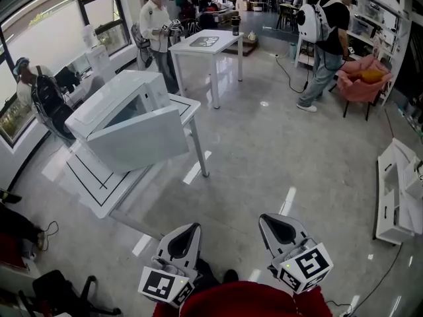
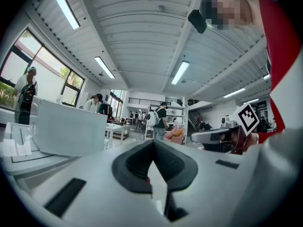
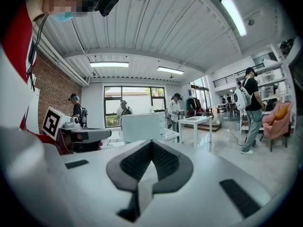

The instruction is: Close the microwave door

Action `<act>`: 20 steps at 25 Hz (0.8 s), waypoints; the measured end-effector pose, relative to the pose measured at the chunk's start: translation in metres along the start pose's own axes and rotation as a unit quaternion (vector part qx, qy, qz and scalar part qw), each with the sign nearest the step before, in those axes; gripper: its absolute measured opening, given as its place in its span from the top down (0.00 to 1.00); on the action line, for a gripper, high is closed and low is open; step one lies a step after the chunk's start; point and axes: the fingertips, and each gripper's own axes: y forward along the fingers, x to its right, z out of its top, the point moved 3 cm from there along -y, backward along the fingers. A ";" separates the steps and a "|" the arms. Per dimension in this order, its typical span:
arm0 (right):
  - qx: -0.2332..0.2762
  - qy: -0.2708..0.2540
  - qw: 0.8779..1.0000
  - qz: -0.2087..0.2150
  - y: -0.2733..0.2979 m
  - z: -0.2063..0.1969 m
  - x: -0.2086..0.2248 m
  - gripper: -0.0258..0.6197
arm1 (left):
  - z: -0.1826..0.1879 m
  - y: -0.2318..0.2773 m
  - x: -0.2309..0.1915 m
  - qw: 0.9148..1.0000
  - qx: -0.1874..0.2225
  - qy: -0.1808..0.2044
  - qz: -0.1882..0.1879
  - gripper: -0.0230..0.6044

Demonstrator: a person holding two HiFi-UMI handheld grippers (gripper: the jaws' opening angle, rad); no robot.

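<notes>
1. Head view: handles of both tools are cut off by the bottom edge, under my red sleeves [image 1: 244, 299]. I see the left gripper [image 1: 193, 228] and the right gripper [image 1: 264, 219] with jaws pressed together, holding nothing, well apart from the microwave [image 1: 109, 104]. It stands on the white table [image 1: 99, 193], toward its far end. Its door [image 1: 139, 140] is swung open toward me and hides the cavity. Glossy grey floor [image 1: 264, 144] lies all round, with a second white table [image 1: 208, 43] and a pink chair [image 1: 362, 81] farther off.
2. Left gripper view: the left gripper [image 2: 152, 144] fills the lower half, tips touching, nothing between them. The microwave [image 2: 66, 129] shows at left as a plain white slab; I cannot make out its hinge.
3. Right gripper view: the right gripper [image 3: 151, 144] is likewise closed and empty. The microwave [image 3: 139, 126] sits small beyond the tips, its lower part covered by them.
</notes>
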 end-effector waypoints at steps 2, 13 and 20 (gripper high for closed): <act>0.002 0.008 1.000 0.008 0.000 -0.002 0.000 0.94 | -0.001 0.001 0.001 1.000 -0.002 0.000 -0.001 0.95; -0.004 0.015 1.000 0.014 0.008 -0.004 0.001 0.94 | -0.004 0.000 -0.004 1.000 -0.013 0.001 0.023 0.95; -0.001 0.003 1.000 0.029 0.017 0.003 -0.002 0.94 | 0.000 -0.005 -0.011 0.998 -0.016 0.008 0.053 0.95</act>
